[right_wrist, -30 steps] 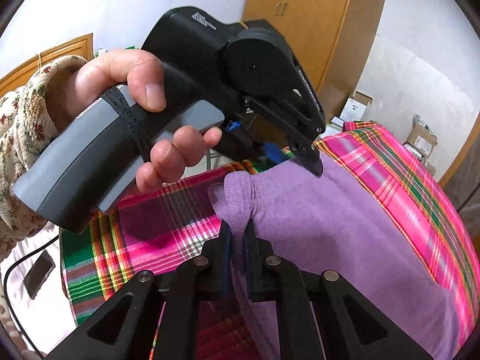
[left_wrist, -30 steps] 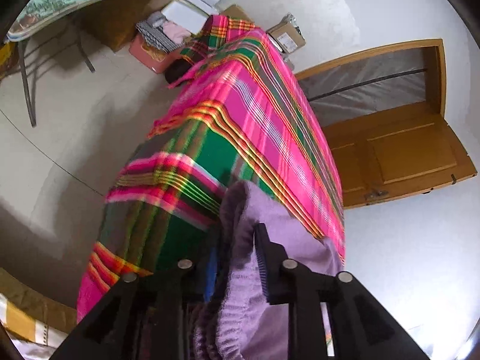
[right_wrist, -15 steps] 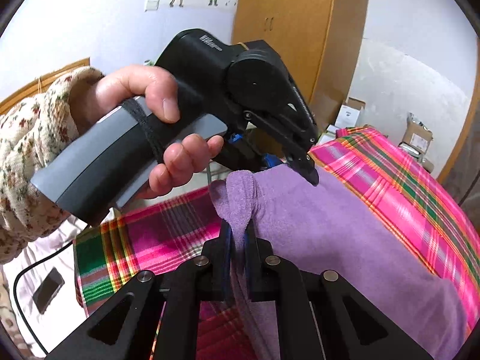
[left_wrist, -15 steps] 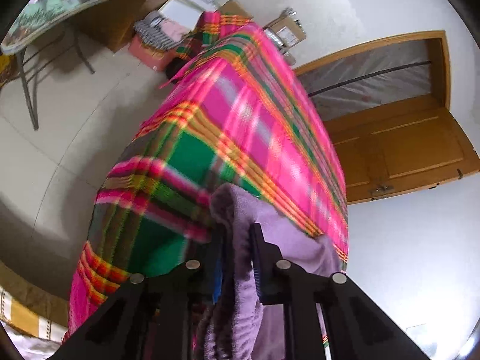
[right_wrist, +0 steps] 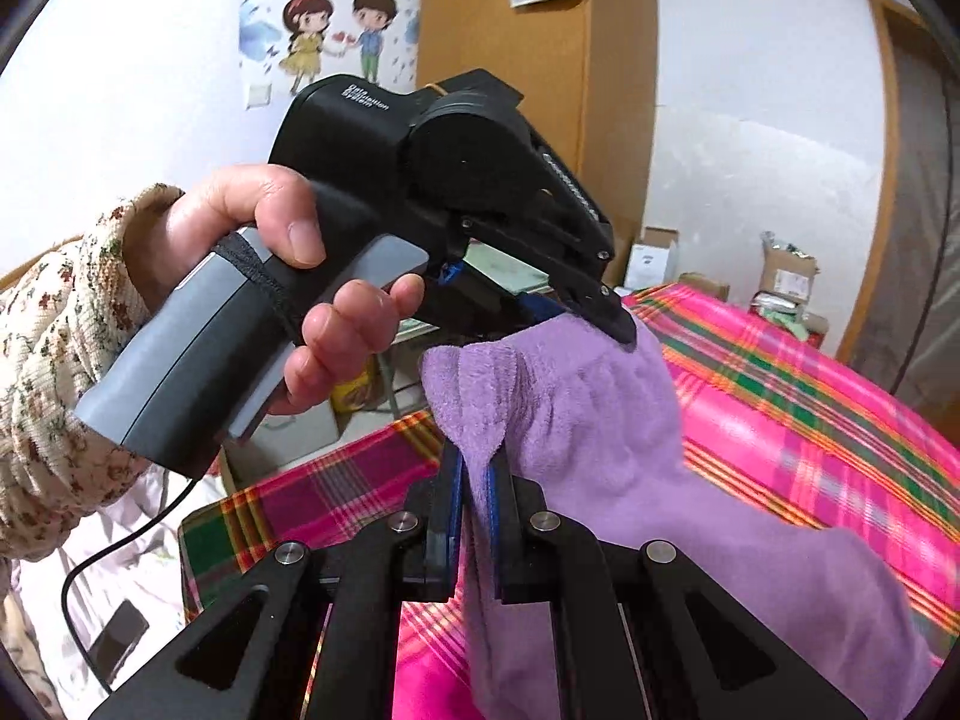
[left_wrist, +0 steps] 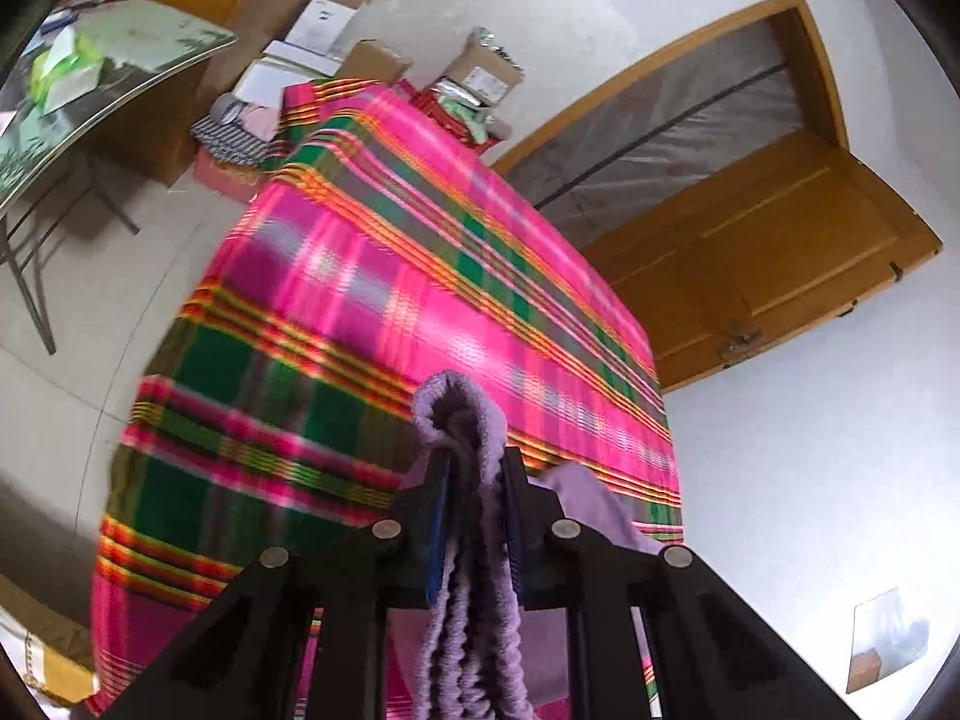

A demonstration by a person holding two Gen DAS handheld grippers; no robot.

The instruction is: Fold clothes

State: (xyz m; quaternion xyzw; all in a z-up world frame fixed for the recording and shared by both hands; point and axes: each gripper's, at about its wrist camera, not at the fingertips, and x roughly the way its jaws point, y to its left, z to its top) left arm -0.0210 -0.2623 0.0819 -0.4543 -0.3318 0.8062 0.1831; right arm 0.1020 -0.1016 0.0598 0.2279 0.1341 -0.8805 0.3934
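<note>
A purple fleece garment [right_wrist: 600, 420] hangs lifted over a table covered with a pink and green plaid cloth [right_wrist: 810, 396]. My right gripper [right_wrist: 474, 471] is shut on one bunched edge of it. In the right wrist view a hand [right_wrist: 270, 228] in a floral sleeve holds my left gripper [right_wrist: 609, 318], whose tips pinch the garment's upper edge. In the left wrist view my left gripper [left_wrist: 474, 462] is shut on a thick fold of the purple garment [left_wrist: 462, 408], above the plaid cloth [left_wrist: 360, 276]. The garment's lower part trails down to the cloth.
A wooden door [left_wrist: 780, 252] stands to the right of the table's far end, with cardboard boxes [left_wrist: 480, 72] beyond it. A glass-topped table [left_wrist: 120, 72] stands left. A wooden wardrobe [right_wrist: 528, 90] rises behind the hand. A phone [right_wrist: 117, 639] and cable lie low left.
Both grippers have risen with the purple garment, which now hangs higher off the plaid cloth. The left gripper's jaws have closed tighter on the fold.
</note>
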